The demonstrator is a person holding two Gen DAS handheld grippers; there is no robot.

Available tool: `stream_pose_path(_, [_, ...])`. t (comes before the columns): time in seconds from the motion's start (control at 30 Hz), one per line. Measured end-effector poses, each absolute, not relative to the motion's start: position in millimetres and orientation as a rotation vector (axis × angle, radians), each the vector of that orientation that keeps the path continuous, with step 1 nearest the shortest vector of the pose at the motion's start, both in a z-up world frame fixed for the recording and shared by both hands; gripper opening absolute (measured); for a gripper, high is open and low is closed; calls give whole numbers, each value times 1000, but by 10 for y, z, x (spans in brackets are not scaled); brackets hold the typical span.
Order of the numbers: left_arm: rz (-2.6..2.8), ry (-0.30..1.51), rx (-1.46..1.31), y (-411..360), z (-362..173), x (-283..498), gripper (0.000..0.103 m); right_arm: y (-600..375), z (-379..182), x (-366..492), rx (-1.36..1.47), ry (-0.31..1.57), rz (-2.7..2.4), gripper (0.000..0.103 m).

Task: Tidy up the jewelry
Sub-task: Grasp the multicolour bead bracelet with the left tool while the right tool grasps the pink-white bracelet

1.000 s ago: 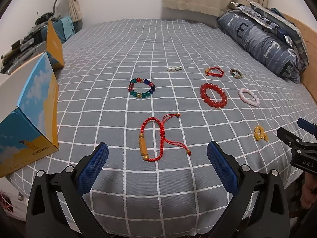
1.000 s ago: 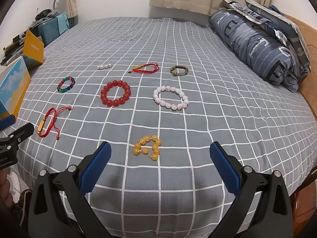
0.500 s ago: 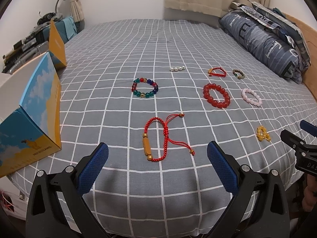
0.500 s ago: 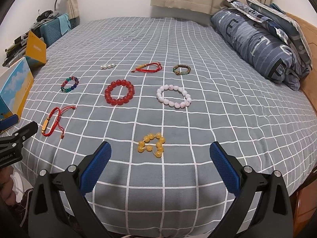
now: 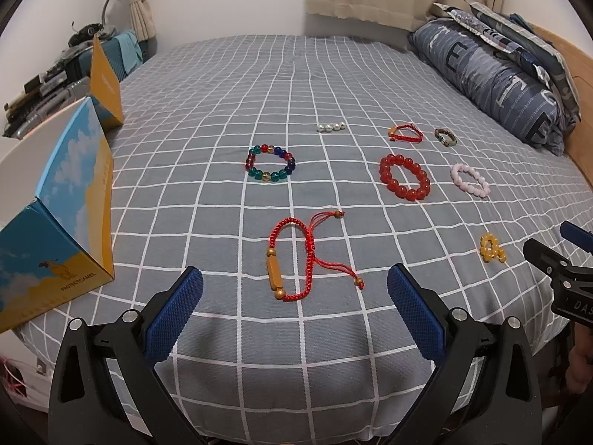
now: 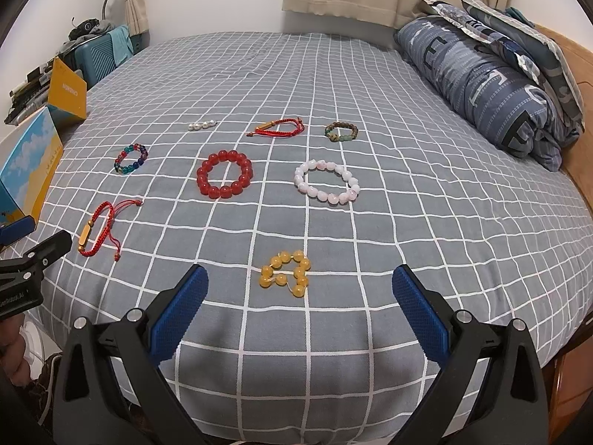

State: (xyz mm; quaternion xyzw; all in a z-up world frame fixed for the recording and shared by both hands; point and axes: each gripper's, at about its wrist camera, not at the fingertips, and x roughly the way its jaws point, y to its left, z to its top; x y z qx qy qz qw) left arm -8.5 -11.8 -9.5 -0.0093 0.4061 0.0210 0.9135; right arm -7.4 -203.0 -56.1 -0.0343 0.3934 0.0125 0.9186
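Several bracelets lie on a grey checked bedspread (image 5: pixel 222 74). A red cord bracelet with a gold bar (image 5: pixel 292 256) lies just ahead of my open, empty left gripper (image 5: pixel 294 307). A yellow bead bracelet (image 6: pixel 287 272) lies just ahead of my open, empty right gripper (image 6: pixel 300 307). Farther off lie a red bead bracelet (image 6: pixel 225 179), a pink one (image 6: pixel 326 181), a multicoloured one (image 5: pixel 270 163), a second red cord bracelet (image 6: pixel 278 128), a green-brown one (image 6: pixel 341 130) and a short pearl string (image 5: pixel 331 127).
A blue and yellow box (image 5: pixel 59 230) stands on the bed's left edge, with an orange box (image 5: pixel 105 81) behind it. A folded blue duvet and pillows (image 6: pixel 489 74) lie along the right side. The near bed edge runs just under both grippers.
Both grippers have drawn back and down a little toward the near bed edge, so the bracelets sit slightly higher in the views. Nothing on the bed has moved.
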Motion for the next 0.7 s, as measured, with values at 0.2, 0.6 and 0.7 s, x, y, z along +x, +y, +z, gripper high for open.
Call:
stream_pose_path(0.2, [44,838,-26,-106,-71,-77,97,-2015,-528,-66,-74,802,32,96])
stream_pose_path(0.6, [9,870,-83,156,182,641,97,-1971,-167,505,-134,763,41,96])
stream_pose_path(0.7, [15,901,-114,233,137,918,97,-2034,-235,837,-123,806,40,96])
